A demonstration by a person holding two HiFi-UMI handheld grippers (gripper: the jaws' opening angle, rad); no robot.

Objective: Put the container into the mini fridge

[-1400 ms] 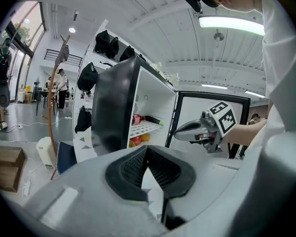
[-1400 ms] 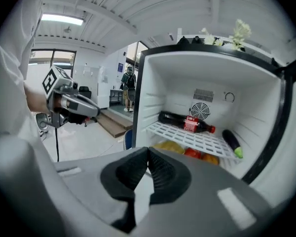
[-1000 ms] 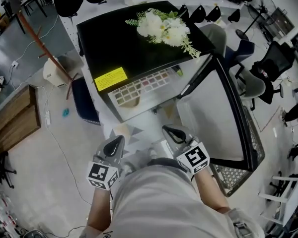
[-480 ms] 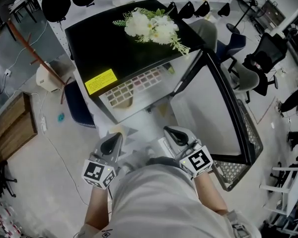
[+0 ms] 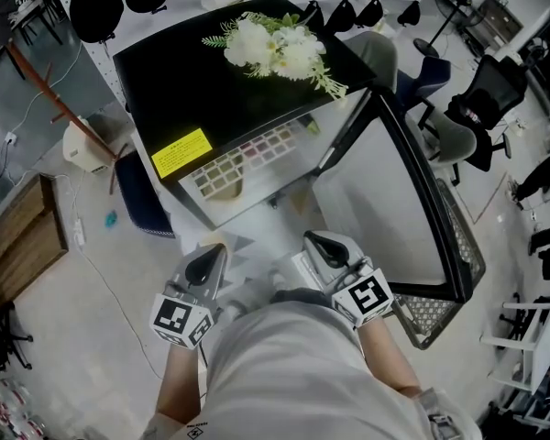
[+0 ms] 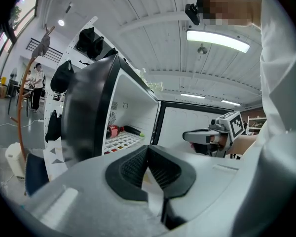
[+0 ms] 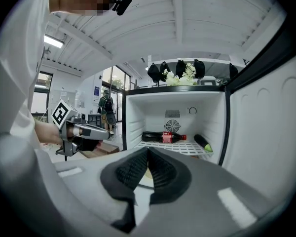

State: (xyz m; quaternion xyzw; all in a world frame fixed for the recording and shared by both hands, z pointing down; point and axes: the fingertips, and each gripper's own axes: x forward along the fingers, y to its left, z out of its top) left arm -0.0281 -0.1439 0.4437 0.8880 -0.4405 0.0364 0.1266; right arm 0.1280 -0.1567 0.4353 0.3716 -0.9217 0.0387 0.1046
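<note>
The black mini fridge (image 5: 211,90) stands in front of me with its door (image 5: 385,209) swung open to the right. On its white wire shelf (image 7: 182,147) lie a cola bottle (image 7: 163,137) and a dark green-tipped thing (image 7: 203,142). A pale round thing (image 7: 146,175) shows below the shelf, mostly hidden by my jaws; whether it is the container I cannot tell. My left gripper (image 5: 208,262) and right gripper (image 5: 323,244) hang side by side, low before the opening and close to my body. Both are shut with nothing held.
White flowers (image 5: 275,49) and a yellow sticker (image 5: 181,148) are on the fridge top. A wire basket (image 5: 435,319) sits under the open door. Office chairs (image 5: 467,126) stand to the right, a wooden bench (image 5: 18,236) and a white floor device (image 5: 81,145) to the left.
The head view has drifted a little, so the fridge sits slightly further up and left in it. Both grippers stay shut and almost still.
</note>
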